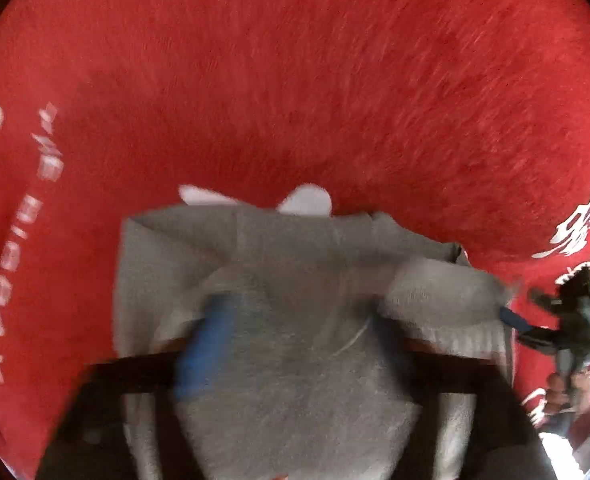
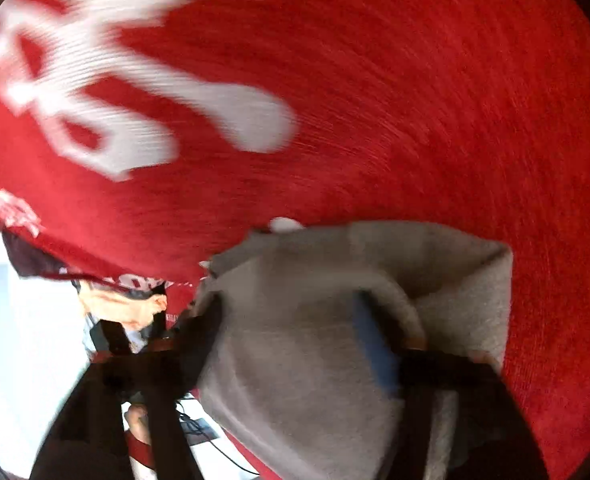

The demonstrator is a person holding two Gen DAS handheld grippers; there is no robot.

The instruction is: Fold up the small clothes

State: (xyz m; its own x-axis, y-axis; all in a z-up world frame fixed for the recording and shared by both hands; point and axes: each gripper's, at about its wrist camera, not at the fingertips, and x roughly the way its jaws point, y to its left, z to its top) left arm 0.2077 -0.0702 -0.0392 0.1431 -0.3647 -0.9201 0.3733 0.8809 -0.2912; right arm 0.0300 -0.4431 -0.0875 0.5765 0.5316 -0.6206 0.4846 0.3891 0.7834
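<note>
- The left gripper (image 1: pixel 295 344) is standing wide, grey garment (image 1: pixel 279 360) bunching between its fingers; whether the pads are pressing it is lost in blur.
- The right gripper (image 2: pixel 295 352) is gaping too, the same cloth lying between its fingers, grip unclear.
- The garment is lying folded on the red cloth (image 1: pixel 295 80), whose white lettering (image 2: pixel 115 80) is showing beyond.
</note>
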